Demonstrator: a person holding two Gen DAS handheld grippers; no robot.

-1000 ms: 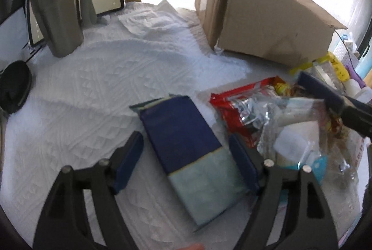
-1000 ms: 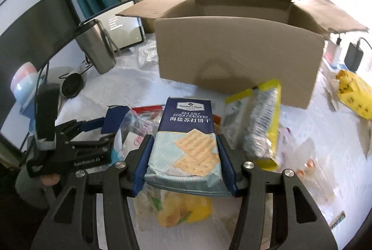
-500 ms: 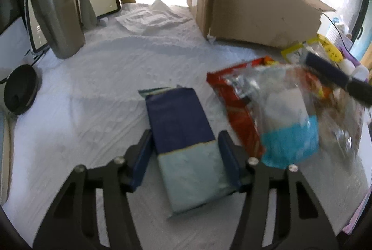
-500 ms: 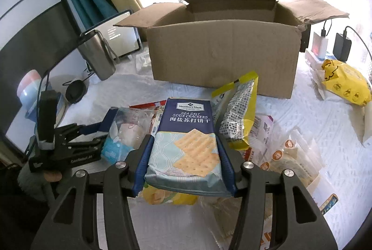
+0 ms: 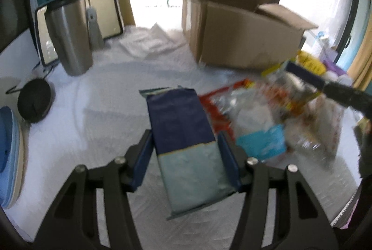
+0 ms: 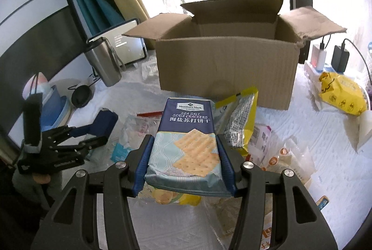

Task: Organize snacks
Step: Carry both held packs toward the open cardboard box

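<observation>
My left gripper (image 5: pixel 186 157) is shut on a navy and pale-teal cracker pack (image 5: pixel 183 124), plain side up, held just above the white cloth. In the right wrist view, my right gripper (image 6: pixel 184 152) is shut on a matching sea salt soda cracker pack (image 6: pixel 186 131), printed side up, above the snack pile. An open cardboard box (image 6: pixel 223 68) stands behind both, flaps spread, and what shows of its inside looks empty. The left gripper (image 6: pixel 100 126) shows low at the left of the right wrist view. One blue finger (image 5: pixel 304 74) of the right gripper reaches in from the right.
Loose snacks lie in front of the box: a yellow bag (image 6: pixel 241 119), a red packet (image 5: pixel 216 103), clear bags (image 5: pixel 262 124). A steel tumbler (image 5: pixel 69 35), tablet (image 5: pixel 104 10), black round lid (image 5: pixel 34 101) and blue bowls (image 5: pixel 9 157) sit left. A yellow packet (image 6: pixel 341 91) and chargers (image 6: pixel 330 59) sit right.
The left gripper's jaws closed onto the cracker pack and raised it off the cloth. The right gripper rose slightly with its pack, so more of the box's inside shows.
</observation>
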